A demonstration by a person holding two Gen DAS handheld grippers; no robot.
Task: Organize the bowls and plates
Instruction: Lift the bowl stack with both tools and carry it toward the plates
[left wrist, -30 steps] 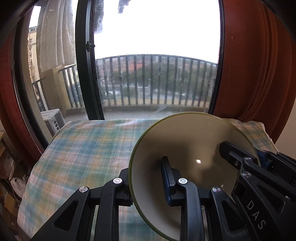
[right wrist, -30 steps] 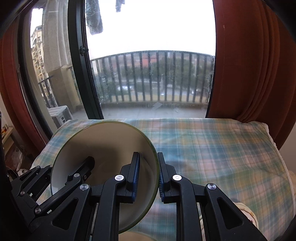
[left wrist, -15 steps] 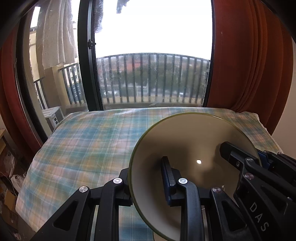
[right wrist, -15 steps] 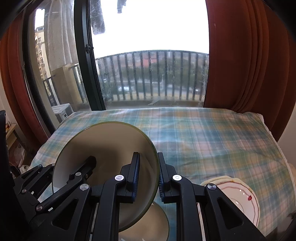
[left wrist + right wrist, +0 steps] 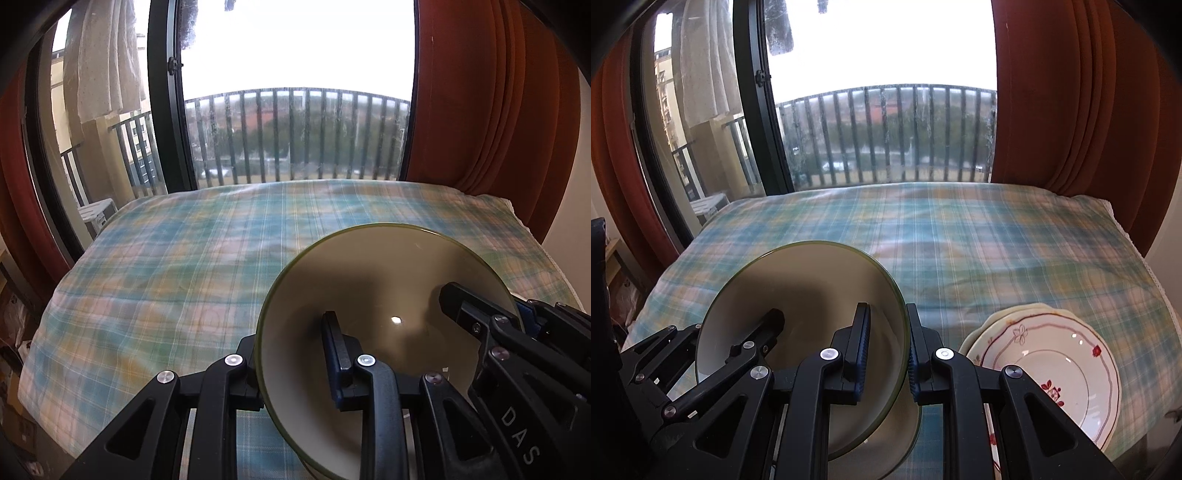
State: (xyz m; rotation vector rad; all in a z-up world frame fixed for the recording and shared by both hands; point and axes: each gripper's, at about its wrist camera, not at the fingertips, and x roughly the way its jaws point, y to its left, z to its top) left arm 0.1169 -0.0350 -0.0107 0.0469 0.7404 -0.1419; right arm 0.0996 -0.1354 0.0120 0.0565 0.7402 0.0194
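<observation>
Evidently both grippers are clamped on one bowl (image 5: 388, 332). The left gripper (image 5: 291, 365) pinches the bowl's left rim, one finger (image 5: 334, 354) inside the cavity and the other outside the wall; the right gripper (image 5: 886, 354) pinches the opposite rim the same way, its inner pad against the cream inside and its outer one on the back of the wall. Each view shows the other gripper's fingers reaching in from the far side of the bowl.

A grip at two opposite edges looks chosen for steadiness: a thin rim held by one narrow pinch could swing or slip, while two opposed pinches keep the bowl from rotating. The bowl is held tilted, its opening turned toward the cameras, clear of the plaid cloth (image 5: 184, 277) below.

Just beneath it, in the right view, a second bowl (image 5: 886, 443) of like colour sits on the cloth, its rim peeking out under the held one. That suggests nesting: the bowl is likely being carried over its match. It would first need levelling so it seats squarely.

Beside that, to the right, a stack of flowered plates (image 5: 1052, 362) lies flat, plates kept apart from bowls. Beyond the cloth stand a window with a railing and red curtains (image 5: 1071, 110).
</observation>
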